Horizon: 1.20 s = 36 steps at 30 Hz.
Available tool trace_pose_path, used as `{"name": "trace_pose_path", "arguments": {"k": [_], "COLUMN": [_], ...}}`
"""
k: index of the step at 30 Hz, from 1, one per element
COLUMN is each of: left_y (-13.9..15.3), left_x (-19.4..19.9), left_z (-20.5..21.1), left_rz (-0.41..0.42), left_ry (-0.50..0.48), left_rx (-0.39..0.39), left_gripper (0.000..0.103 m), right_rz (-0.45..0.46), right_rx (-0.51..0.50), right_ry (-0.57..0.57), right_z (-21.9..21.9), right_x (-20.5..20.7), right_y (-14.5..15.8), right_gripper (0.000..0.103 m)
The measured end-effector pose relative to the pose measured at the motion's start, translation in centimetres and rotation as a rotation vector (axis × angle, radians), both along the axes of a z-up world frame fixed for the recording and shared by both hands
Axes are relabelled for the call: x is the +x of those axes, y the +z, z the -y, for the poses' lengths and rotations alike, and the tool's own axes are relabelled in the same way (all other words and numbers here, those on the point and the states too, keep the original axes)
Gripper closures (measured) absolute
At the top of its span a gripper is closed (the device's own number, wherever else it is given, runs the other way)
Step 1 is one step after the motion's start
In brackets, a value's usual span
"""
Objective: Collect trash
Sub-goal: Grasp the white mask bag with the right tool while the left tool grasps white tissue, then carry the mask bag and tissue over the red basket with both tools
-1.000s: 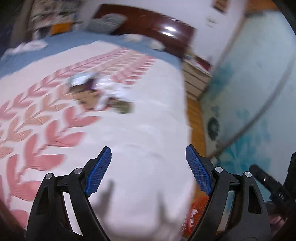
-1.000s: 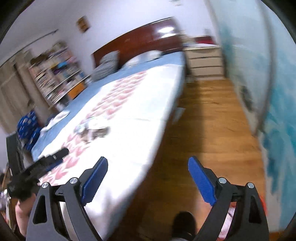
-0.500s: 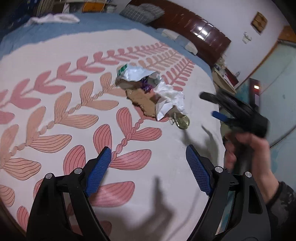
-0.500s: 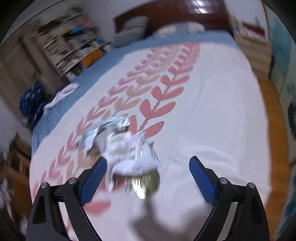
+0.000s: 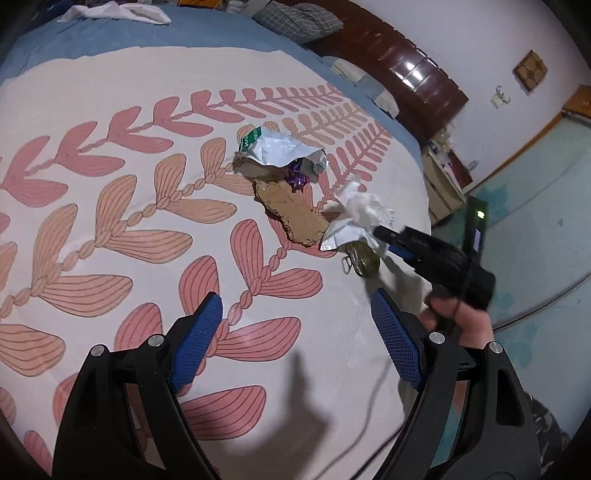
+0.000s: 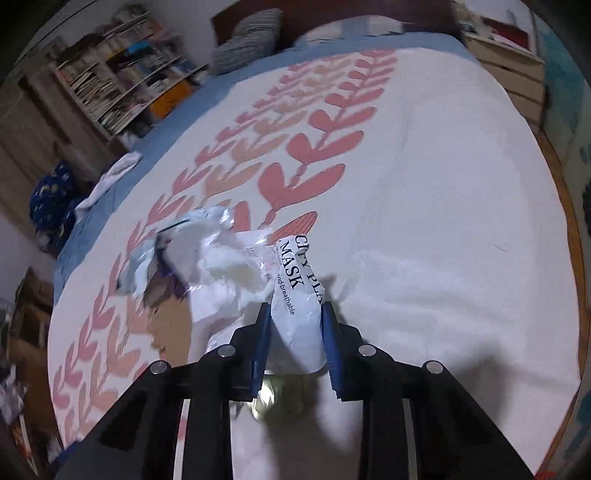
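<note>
A pile of trash lies on the bed's white and pink leaf blanket (image 5: 110, 184): a silver and green foil packet (image 5: 275, 147), a brown cardboard piece (image 5: 291, 208), a purple wrapper (image 5: 297, 177), a crumpled white mask wrapper (image 5: 360, 214) and a round shiny lid (image 5: 365, 256). My right gripper (image 6: 295, 325) is shut on the white mask wrapper (image 6: 297, 291), with the lid (image 6: 269, 398) under it. It also shows in the left wrist view (image 5: 384, 236) at the pile's right side. My left gripper (image 5: 297, 332) is open and empty, above the blanket short of the pile.
A dark wooden headboard (image 5: 399, 70) and pillows (image 5: 295, 16) stand at the bed's far end. A bookshelf (image 6: 122, 81) stands at the left and a nightstand (image 6: 513, 77) at the right. White cloth (image 6: 110, 177) lies on the blue sheet.
Both grippers have swung from the floor side over the bed to the trash pile. My right gripper has closed from wide open onto the white mask wrapper.
</note>
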<state>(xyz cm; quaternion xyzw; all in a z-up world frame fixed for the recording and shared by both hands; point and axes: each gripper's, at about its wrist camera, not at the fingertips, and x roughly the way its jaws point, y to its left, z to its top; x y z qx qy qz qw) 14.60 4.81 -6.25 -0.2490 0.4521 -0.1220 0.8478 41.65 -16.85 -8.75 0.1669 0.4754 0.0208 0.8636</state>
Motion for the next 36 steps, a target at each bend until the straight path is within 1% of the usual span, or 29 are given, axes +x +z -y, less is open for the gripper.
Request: {"name": "trace_pose_path", "arguments": {"k": [2,5,6,8,9,10,11,12,14,17,18,20,21,23,26,29,30,31,33,35,36], "left_y": [-0.4,-0.7,-0.6,-0.6,-0.7,-0.8,-1.0,-1.3,-1.8,-2.3,-2.3,-2.4,-2.6,-3.2,-3.6,-4.1,-4.0,-3.9,-3.6,-3.6,-3.5], "left_x": [0.3,0.5,0.6,0.7,0.8,0.9,1.0,1.1,1.1,1.1,1.1,1.0,1.0,1.2,1.4,1.5,1.5,1.4,1.1,0.9,0.6], "left_z": [0.2,0.2,0.2,0.0,-0.2,-0.3,-0.2,-0.1,0.4,2.0,2.5,4.1,4.7,6.4,8.1,9.1,9.5,9.7,10.0,10.0,10.2], "left_rz": [-0.013,-0.02,-0.017,-0.016,-0.019,-0.025,-0.034,-0.049,-0.081,-0.105,-0.106,-0.103,-0.106,-0.116,-0.073,-0.053,-0.043,-0.03,-0.015,-0.017,-0.014], "left_ry": [0.003,0.004,0.007,0.015,0.017,0.016,0.01,-0.001,-0.022,-0.093,-0.108,-0.141,-0.156,-0.198,-0.215,-0.209,-0.205,-0.2,-0.183,-0.179,-0.18], "left_rx": [-0.009,-0.015,-0.009,-0.01,-0.022,-0.037,-0.049,-0.063,-0.071,-0.076,-0.059,0.038,0.073,0.161,0.28,0.359,0.392,0.402,0.406,0.364,0.352], "left_gripper": [0.021,0.021,0.021,0.021,0.021,0.021,0.021,0.021,0.021,0.021,0.021,0.021,0.021,0.021,0.02,0.02,0.023,0.046,0.085,0.085,0.087], "right_rz": [0.026,0.095,0.139,0.224,0.254,0.283,0.296,0.298,0.295,0.287,0.287,0.301,0.306,0.309,0.314,0.301,0.296,0.295,0.289,0.277,0.269], "right_rx": [-0.029,-0.059,-0.093,-0.193,-0.258,-0.32,-0.358,-0.37,-0.355,-0.284,-0.269,-0.244,-0.233,-0.205,-0.182,-0.162,-0.158,-0.148,-0.134,-0.112,-0.091], "right_ry": [0.047,0.087,0.115,0.169,0.22,0.258,0.278,0.297,0.284,0.219,0.186,0.126,0.091,0.06,0.043,0.042,0.039,0.033,0.018,-0.004,-0.021], "right_z": [-0.4,-1.0,-1.8,-3.7,-5.2,-6.5,-7.4,-8.1,-8.2,-7.2,-6.6,-5.6,-4.5,-3.3,-2.2,-1.6,-1.3,-0.9,-0.3,0.3,0.9], "right_x": [-0.7,-2.8,-4.1,-7.0,-8.7,-10.1,-11.2,-12.7,-14.0,-15.8,-16.6,-18.0,-18.9,-19.8,-20.9,-21.6,-21.9,-22.2,-22.4,-22.6,-22.8], "right_y": [1.1,3.8,5.2,7.6,8.6,9.2,9.5,9.4,9.3,9.1,9.1,9.1,9.1,9.2,9.1,8.6,8.4,8.4,8.2,7.9,7.6], "right_gripper": [0.078,0.081,0.081,0.082,0.082,0.082,0.082,0.083,0.083,0.083,0.083,0.083,0.083,0.083,0.083,0.083,0.083,0.083,0.083,0.083,0.083]}}
